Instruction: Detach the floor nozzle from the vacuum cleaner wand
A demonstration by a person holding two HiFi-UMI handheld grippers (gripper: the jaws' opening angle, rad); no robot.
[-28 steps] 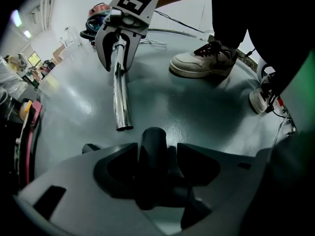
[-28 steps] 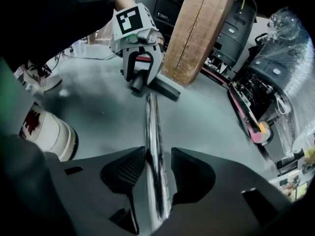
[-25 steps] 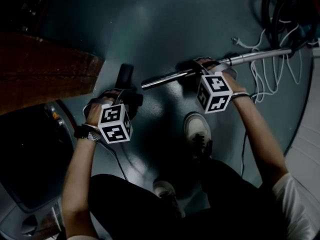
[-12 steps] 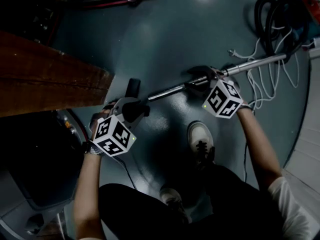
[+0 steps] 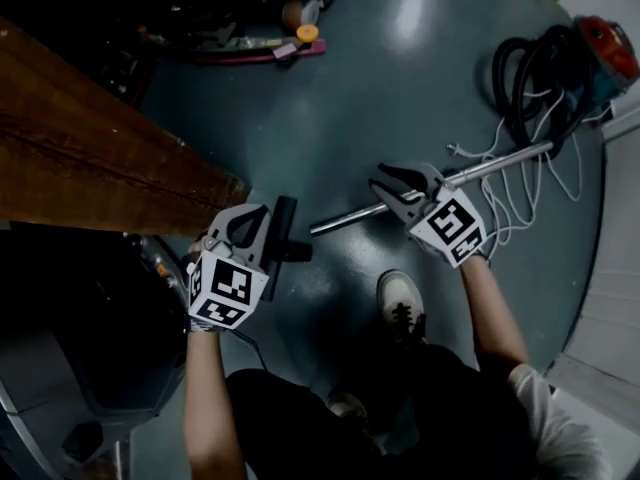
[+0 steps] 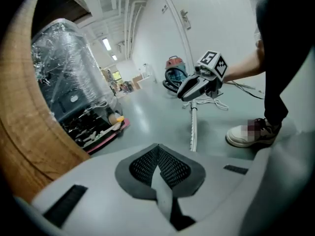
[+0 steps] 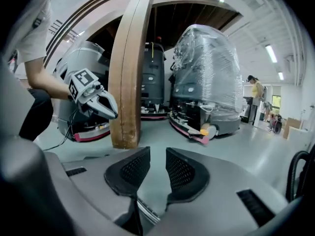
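In the head view, the left gripper (image 5: 252,223) and right gripper (image 5: 388,190) have both lifted clear of the floor, where the floor nozzle (image 5: 285,230) lies just beside the bare end of the wand (image 5: 500,162), apparently uncoupled. The left gripper view shows its pads clenched together on nothing. The right gripper view shows jaws part-way apart and empty, having just been closing, so the detaching looks finished.

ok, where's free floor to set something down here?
Bare floor between the wand and the pink board at the top. A smaller patch between wand and shoe. Crowded on the right: hose, cord, vacuum. The wooden beam blocks the left.
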